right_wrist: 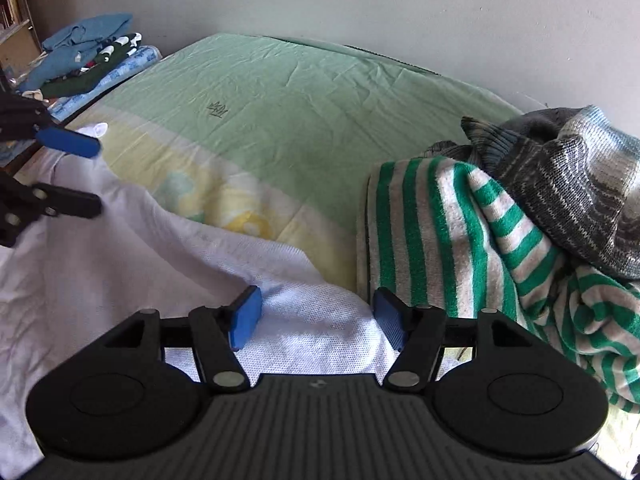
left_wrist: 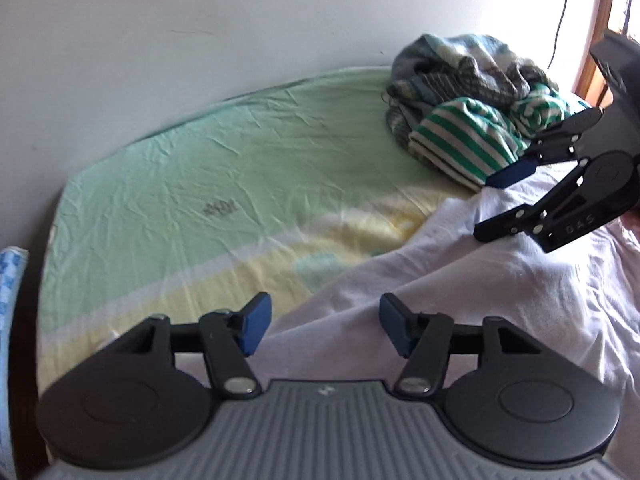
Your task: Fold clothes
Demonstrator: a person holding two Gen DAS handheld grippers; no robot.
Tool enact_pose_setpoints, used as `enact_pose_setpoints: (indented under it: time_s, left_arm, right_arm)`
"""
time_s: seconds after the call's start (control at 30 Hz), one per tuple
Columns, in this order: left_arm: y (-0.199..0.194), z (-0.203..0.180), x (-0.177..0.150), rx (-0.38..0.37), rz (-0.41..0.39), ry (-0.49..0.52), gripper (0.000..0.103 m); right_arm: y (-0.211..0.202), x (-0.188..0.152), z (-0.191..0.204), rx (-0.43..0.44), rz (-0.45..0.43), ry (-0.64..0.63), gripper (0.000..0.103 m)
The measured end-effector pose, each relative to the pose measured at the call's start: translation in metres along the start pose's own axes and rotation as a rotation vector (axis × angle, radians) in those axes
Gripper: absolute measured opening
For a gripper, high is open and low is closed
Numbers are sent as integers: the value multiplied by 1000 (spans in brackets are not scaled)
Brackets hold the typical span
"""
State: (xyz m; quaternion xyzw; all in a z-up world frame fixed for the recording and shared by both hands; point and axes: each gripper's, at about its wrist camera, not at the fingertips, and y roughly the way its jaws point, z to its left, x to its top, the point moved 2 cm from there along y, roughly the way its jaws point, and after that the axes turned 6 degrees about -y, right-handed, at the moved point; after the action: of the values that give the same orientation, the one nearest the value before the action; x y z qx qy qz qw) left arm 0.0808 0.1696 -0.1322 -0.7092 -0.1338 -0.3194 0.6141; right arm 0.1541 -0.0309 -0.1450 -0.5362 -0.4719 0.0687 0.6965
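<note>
A white garment [left_wrist: 460, 280] [right_wrist: 120, 248] lies crumpled on the near part of the bed. In the left wrist view my left gripper [left_wrist: 324, 320] hangs open just above the garment's left edge, its blue pads apart and nothing pinched. My right gripper [left_wrist: 486, 208] [right_wrist: 316, 316] is open too, over the garment's right end, close to a green-and-white striped garment [right_wrist: 440, 220] [left_wrist: 464, 140]. The right wrist view shows the left gripper [right_wrist: 96, 176] at the far left with its jaws spread.
A grey knitted sweater [right_wrist: 568, 184] [left_wrist: 460, 68] is heaped on the striped garment at the bed's right. The bed has a green and yellow sheet [left_wrist: 240, 160] [right_wrist: 300, 100] against a white wall. A stack of folded clothes [right_wrist: 88, 56] sits beyond the bed's left end.
</note>
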Motion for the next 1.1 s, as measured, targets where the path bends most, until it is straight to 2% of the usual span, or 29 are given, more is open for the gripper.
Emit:
enact_pose_setpoints:
  time_s: [0.07,0.1,0.13,0.17,0.23,0.3,0.47,0.67,0.77,0.87,0.93,1.0,1.07,1.1]
  left_arm:
    - [8,-5,-4,-39,35,5,46]
    - [10,-6,-6,-56,47,1,33]
    - [12,-7,-8,-70,59,-3,26]
    - [12,-8,-9,-69,56,-13,24]
    - [10,-8,-9,-60,46,-33,12]
    - [7,-9,-6,-44,35,-43,10]
    - [-2,-4,19,49,-31,-53,8]
    - [-9,14,68,164,-138,-84,9]
    - [12,18,79,215,-124,-85,11]
    - [48,14,67,306,-47,-31,15]
    - [48,14,53,313,-36,-25,18]
    - [39,15,41,297,-37,-39,25]
    - [7,21,26,270,-60,-60,27]
    - [-10,24,18,257,-72,-70,28]
  right_arm:
    - [-2,-3,-4,44,11,17,65]
    - [-2,-6,-5,49,14,17,63]
    - [-3,-9,-5,46,7,12,62]
    - [-4,-12,-5,42,-1,7,58]
    - [-5,-14,-3,0,-10,4,41]
    - [-9,-14,-5,-29,-25,24,10]
    - [-31,1,-11,-59,-143,74,9]
    - [-45,36,-24,-134,-296,149,8]
    - [-33,47,-30,-177,-319,199,7]
    - [4,47,-29,-224,-270,201,10]
    - [28,43,-24,-247,-210,184,17]
    - [25,37,-22,-250,-226,205,26]
    - [3,30,-23,-219,-252,259,36]
    - [-16,24,-23,-195,-262,288,37]
